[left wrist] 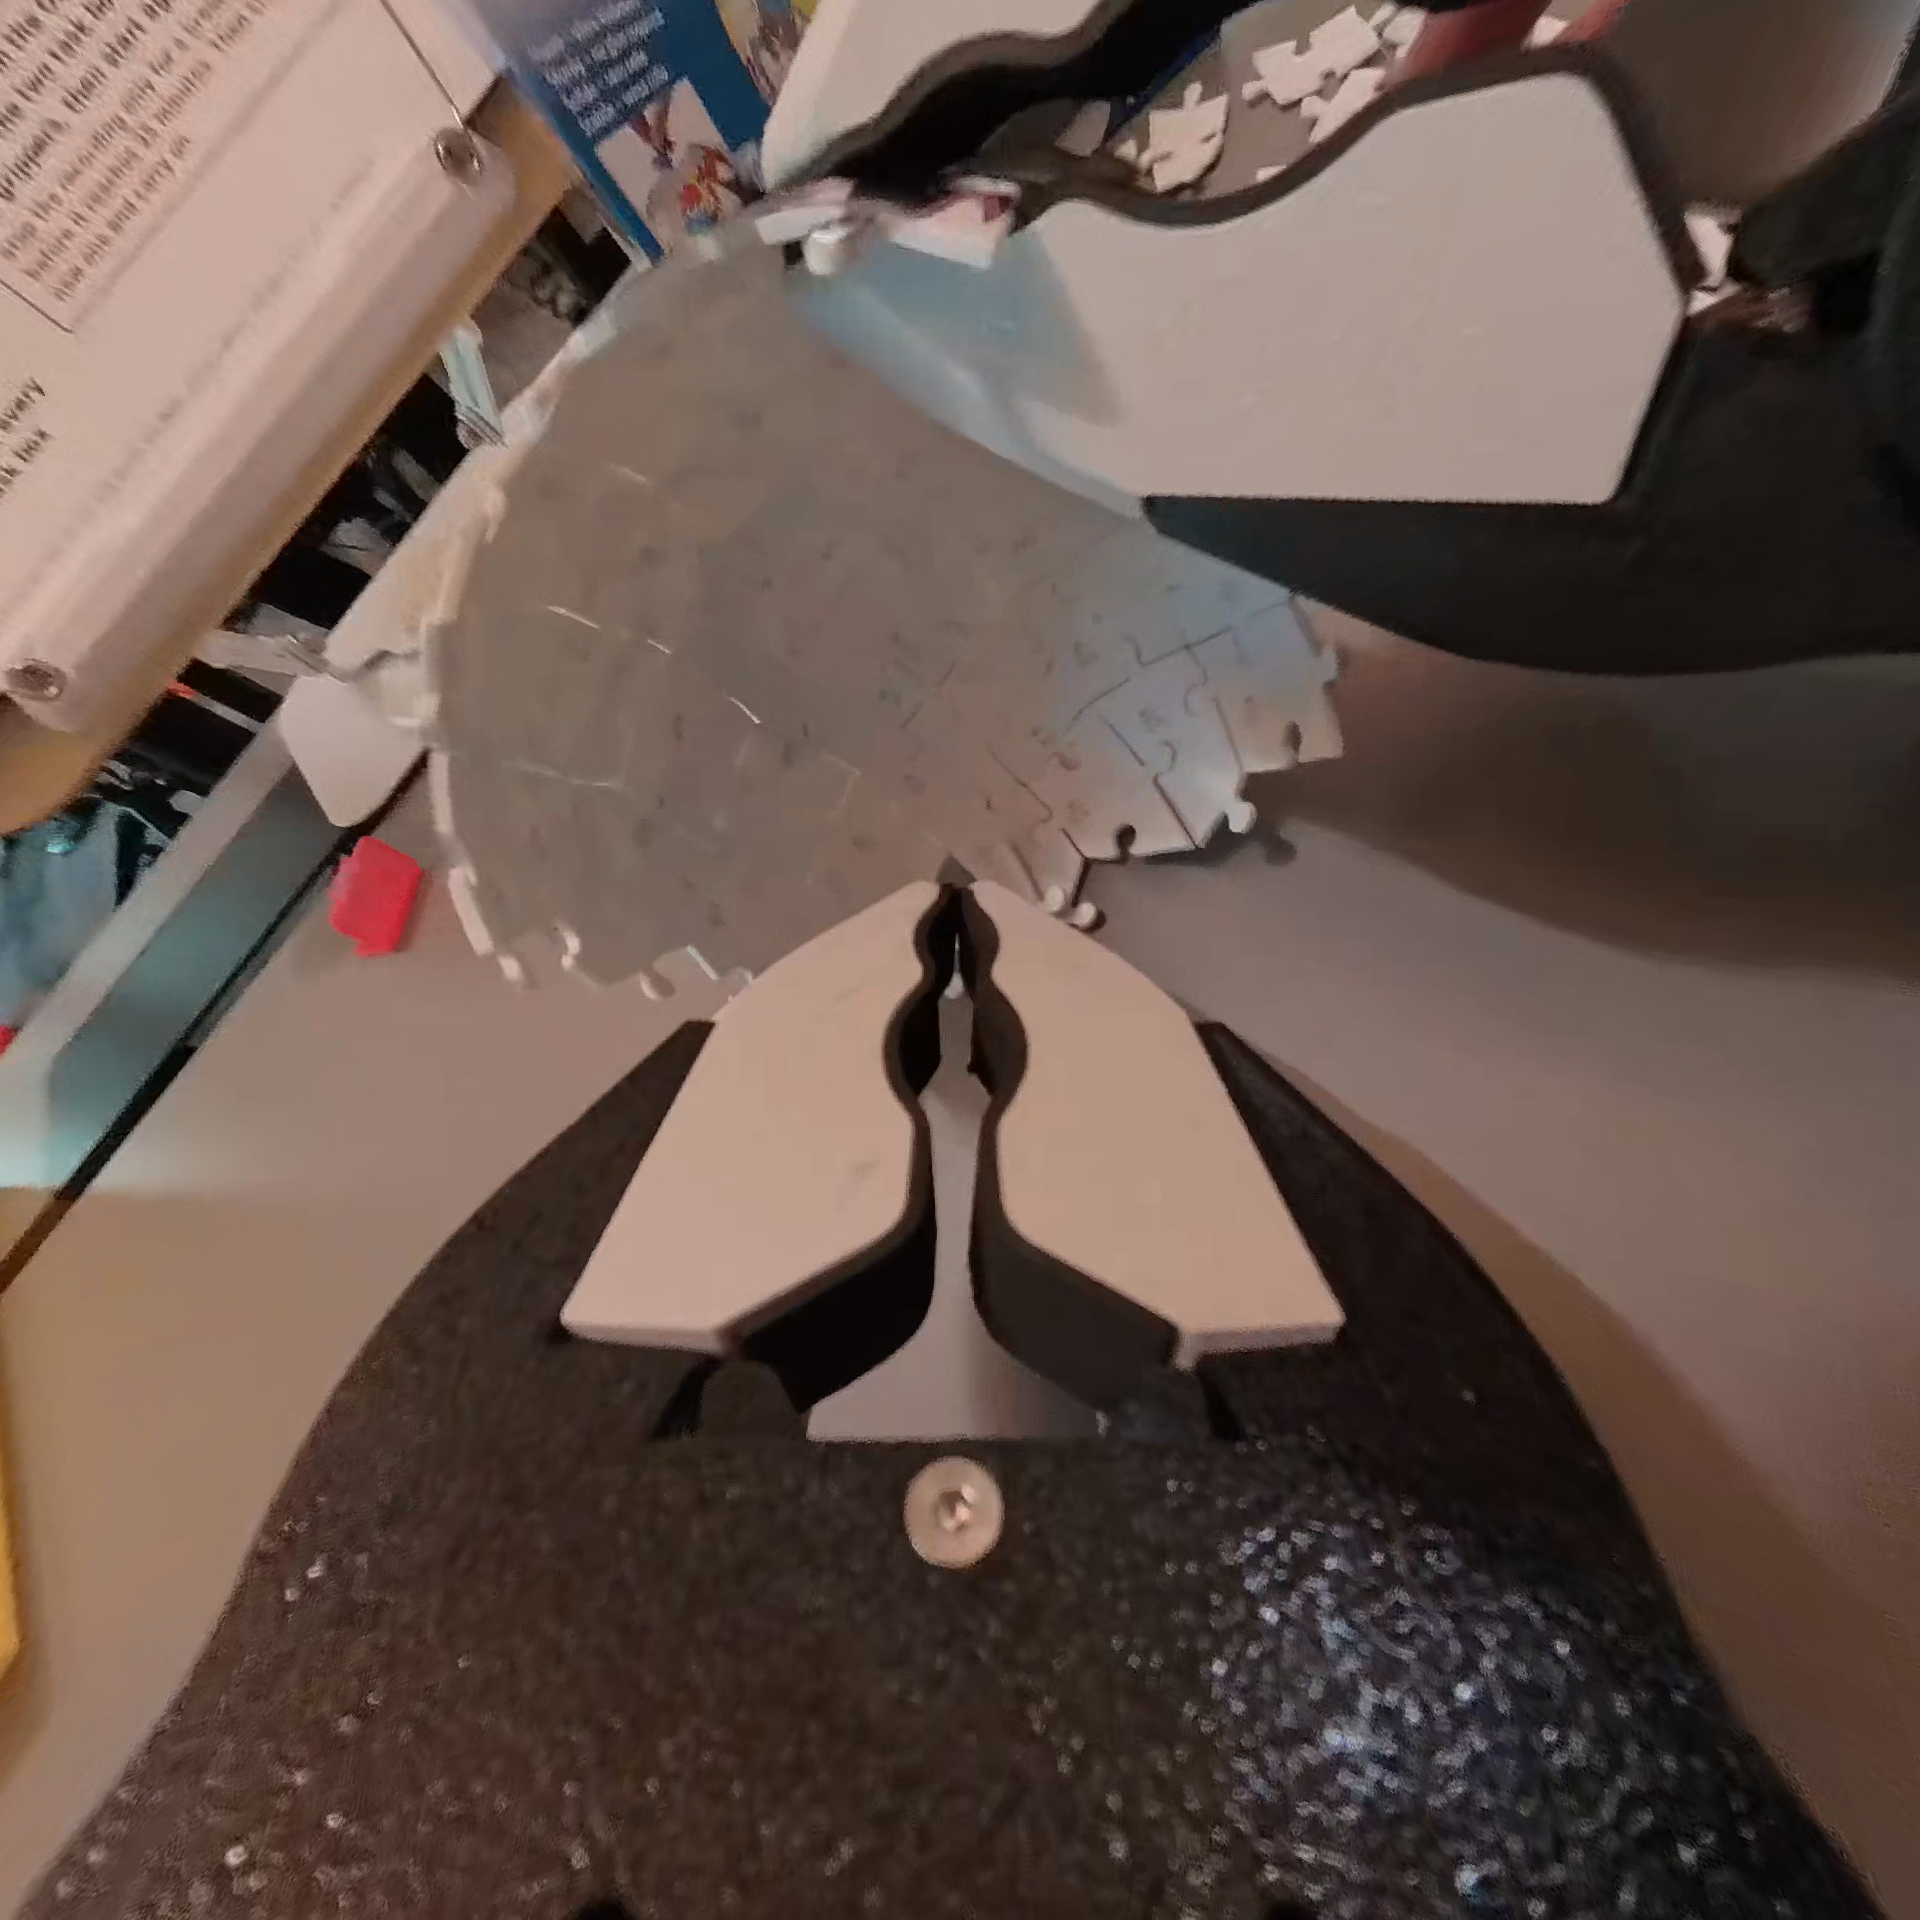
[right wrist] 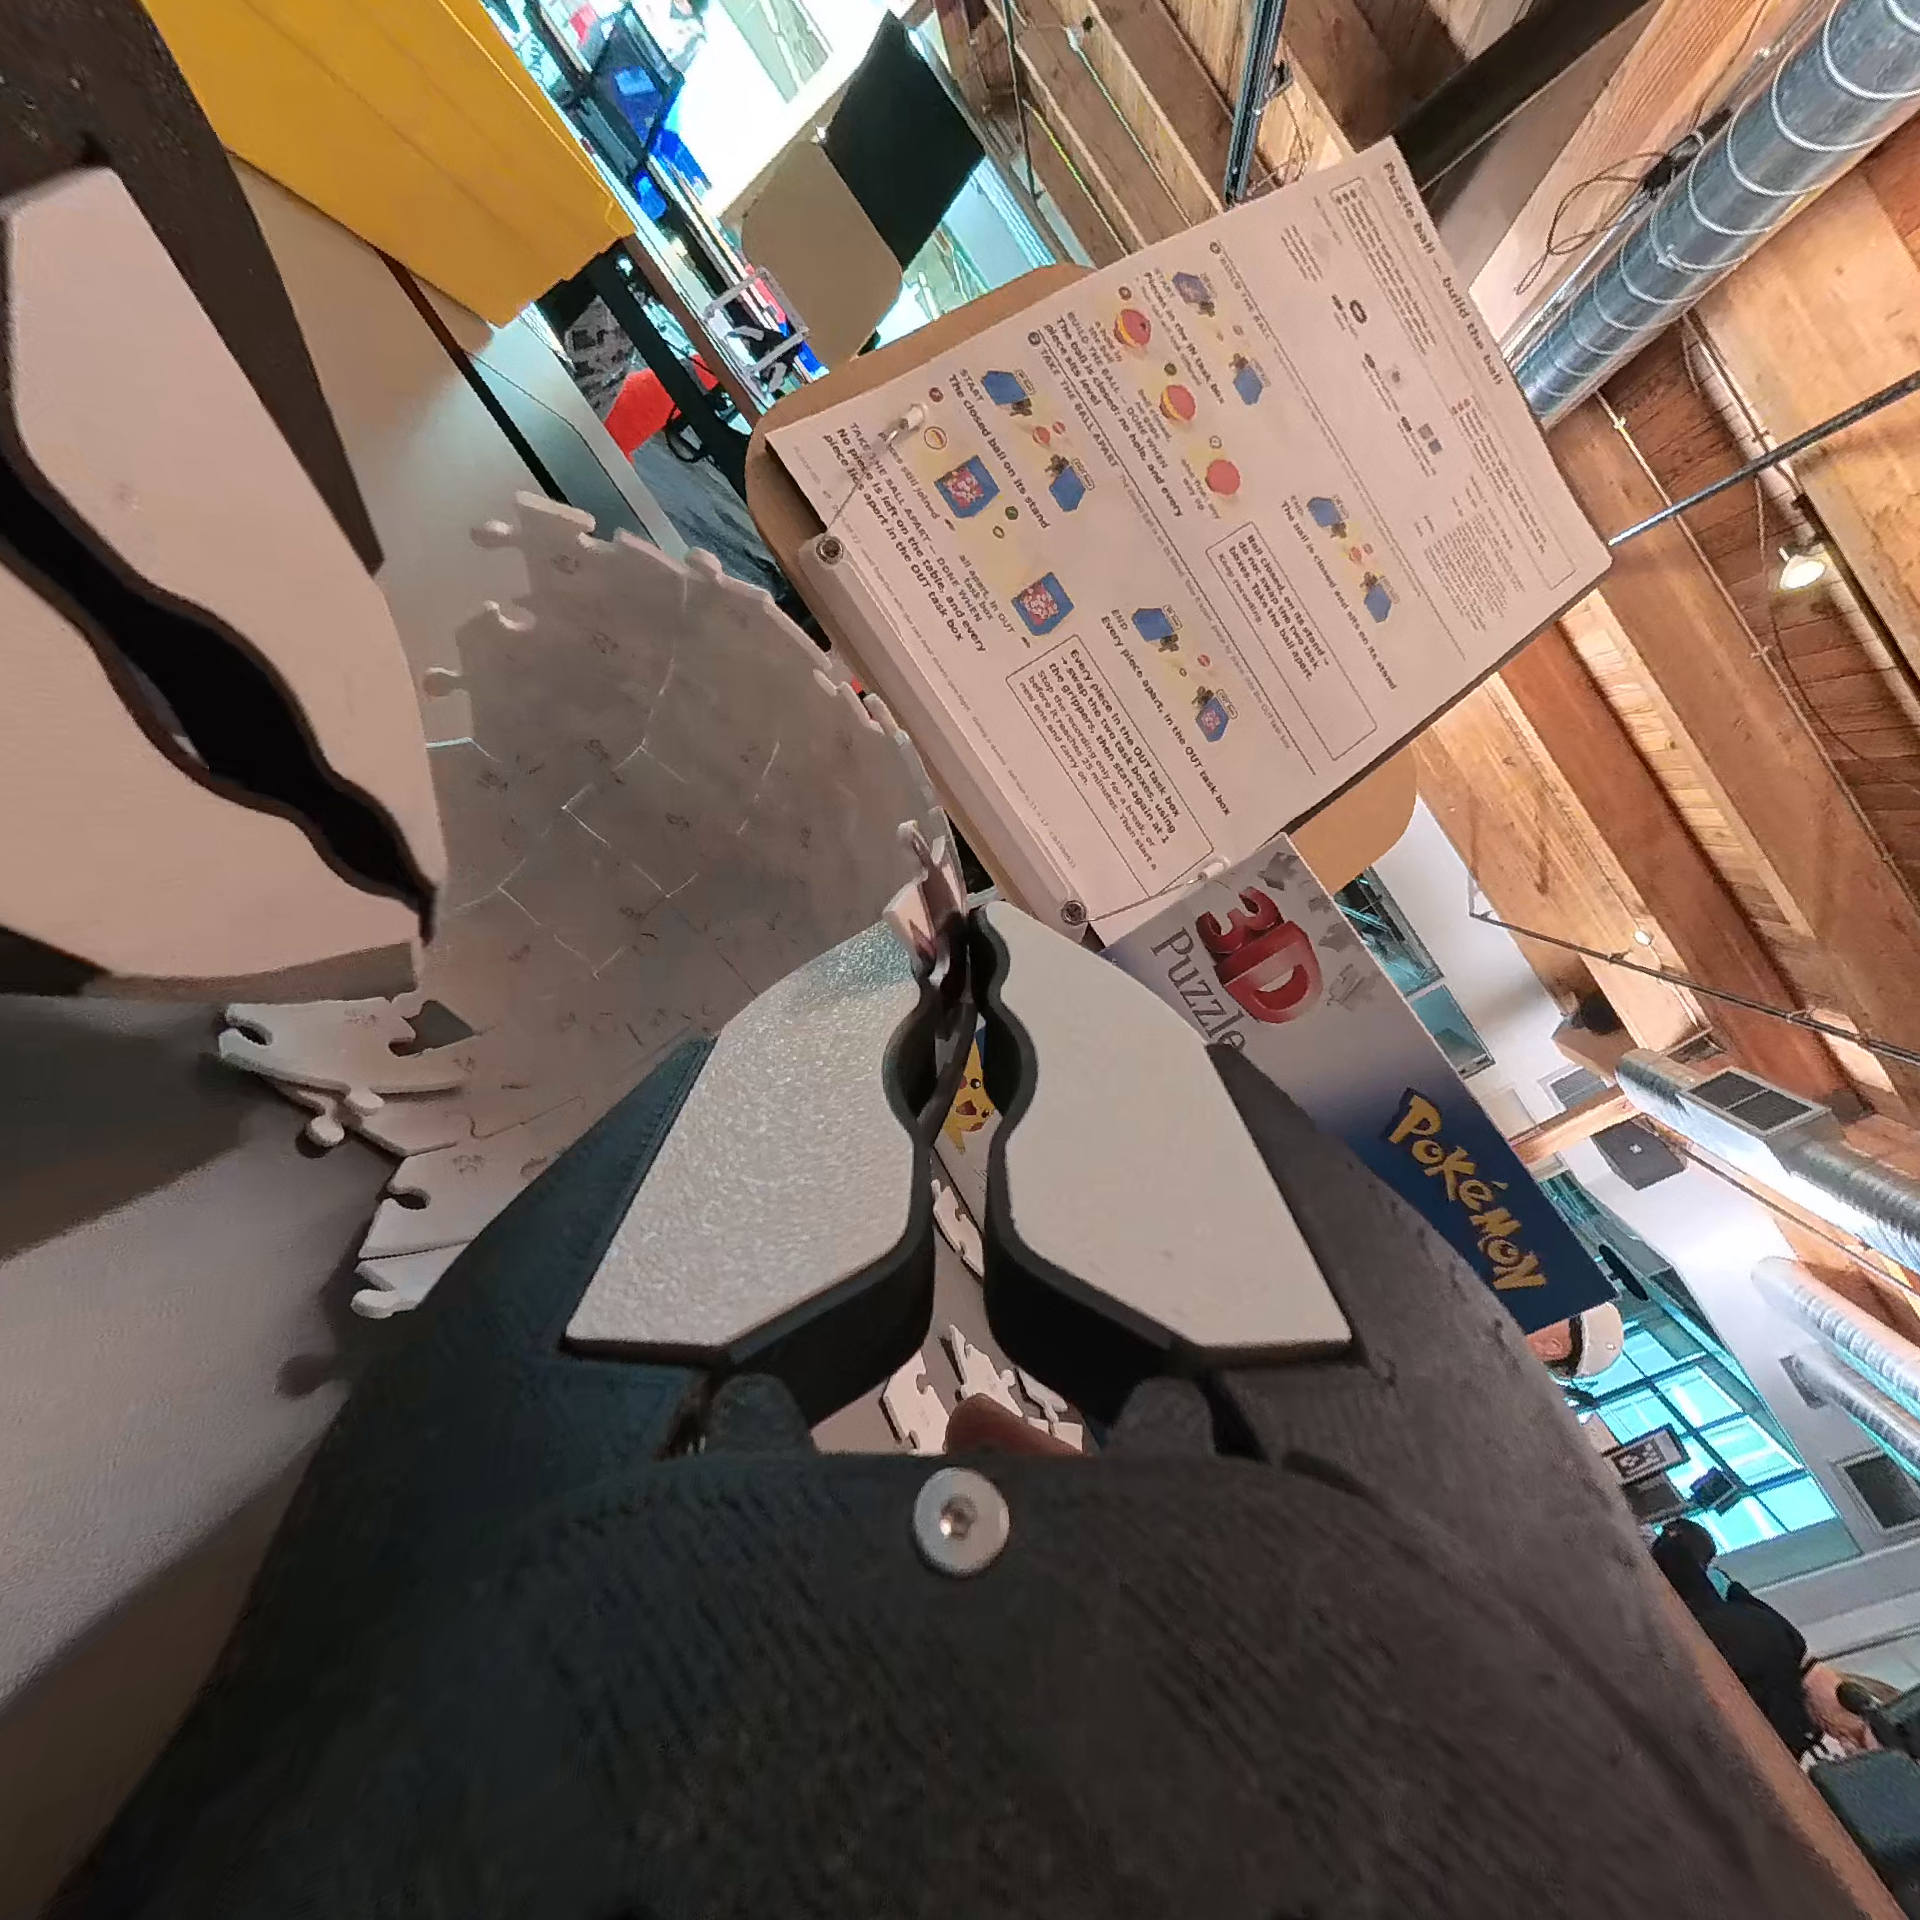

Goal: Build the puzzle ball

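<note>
Both grippers had clamped onto the half-built puzzle ball (left wrist: 790, 665), grey inside facing us, mid-frame. The left gripper (left wrist: 956, 902) pinched its bottom rim; the right gripper (right wrist: 961, 925) pinched the top edge. Loose pieces (left wrist: 1299, 78) sat upper right.

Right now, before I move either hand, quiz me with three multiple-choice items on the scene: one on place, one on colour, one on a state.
1. Where do the grippers hold the ball shell?
A) the same rim spot
B) opposite rims
C) neither touches it

2. The shell face toward the left wrist camera is:
A) red
B) yellow
C) grey

3. The fingers of the right gripper are:
A) shut on a puzzle piece
B) wide open
C) out of view

Answers:
1 B: the left gripper pinches the near rim, the right gripper the far one.
2 C: only plain grey jigsaw backs show.
3 A: the piece sits between the closed tips at the rim.
</note>
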The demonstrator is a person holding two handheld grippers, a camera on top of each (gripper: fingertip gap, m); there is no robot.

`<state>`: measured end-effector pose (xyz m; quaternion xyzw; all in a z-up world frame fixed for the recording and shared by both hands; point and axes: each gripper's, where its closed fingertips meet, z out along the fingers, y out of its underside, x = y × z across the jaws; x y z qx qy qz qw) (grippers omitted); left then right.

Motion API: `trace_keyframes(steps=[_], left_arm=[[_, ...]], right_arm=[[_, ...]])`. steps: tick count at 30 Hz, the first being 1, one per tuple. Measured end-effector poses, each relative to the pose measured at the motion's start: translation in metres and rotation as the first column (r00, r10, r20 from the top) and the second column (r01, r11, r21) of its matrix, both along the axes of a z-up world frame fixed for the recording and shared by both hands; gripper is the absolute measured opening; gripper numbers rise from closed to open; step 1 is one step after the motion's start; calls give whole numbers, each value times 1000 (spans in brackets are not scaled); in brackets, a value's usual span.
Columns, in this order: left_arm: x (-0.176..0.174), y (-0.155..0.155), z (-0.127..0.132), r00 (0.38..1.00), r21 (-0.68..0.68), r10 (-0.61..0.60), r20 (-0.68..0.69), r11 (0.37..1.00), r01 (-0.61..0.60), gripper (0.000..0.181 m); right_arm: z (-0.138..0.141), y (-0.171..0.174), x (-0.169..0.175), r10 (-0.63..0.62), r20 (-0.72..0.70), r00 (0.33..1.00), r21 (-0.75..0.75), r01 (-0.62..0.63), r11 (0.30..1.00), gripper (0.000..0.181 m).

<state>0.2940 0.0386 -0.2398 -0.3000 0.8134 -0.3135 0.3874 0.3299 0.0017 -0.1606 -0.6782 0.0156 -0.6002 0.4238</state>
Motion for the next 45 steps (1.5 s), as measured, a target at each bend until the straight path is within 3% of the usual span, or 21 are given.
trace_keyframes(steps=[2,6,10,19,25,32,37,43,45], left_arm=[[-1,3,-2,999,-7,-21,-25,1000,21,0],[-12,8,-7,991,-10,-82,-106,997,82,20],[-19,17,-11,978,-72,-61,-201,996,47,23],[-18,14,-17,981,-83,-57,-187,996,42,17],[-11,10,-14,993,-32,-62,-99,998,59,12],[-4,11,-22,993,52,-74,-93,996,79,13],[-5,16,-30,979,23,24,-202,1000,-20,0],[-2,13,-31,948,-116,141,-285,977,-180,6],[0,18,-31,939,-140,169,-300,966,-219,16]], right_arm=[[0,1,-1,3,1,1000,-3,-3,1000,3],[-1,3,-2,12,9,1000,-11,-11,1000,3],[1,6,-5,17,34,999,-29,-16,999,3],[1,10,-14,29,110,994,-77,-21,997,3],[-2,7,-10,20,104,994,-73,-13,997,4],[0,10,-13,29,121,992,-82,-20,996,3],[-1,10,-12,26,111,993,-78,-17,997,3],[-1,10,-13,26,106,994,-73,-18,997,3],[0,10,-13,27,103,994,-71,-20,997,3]])
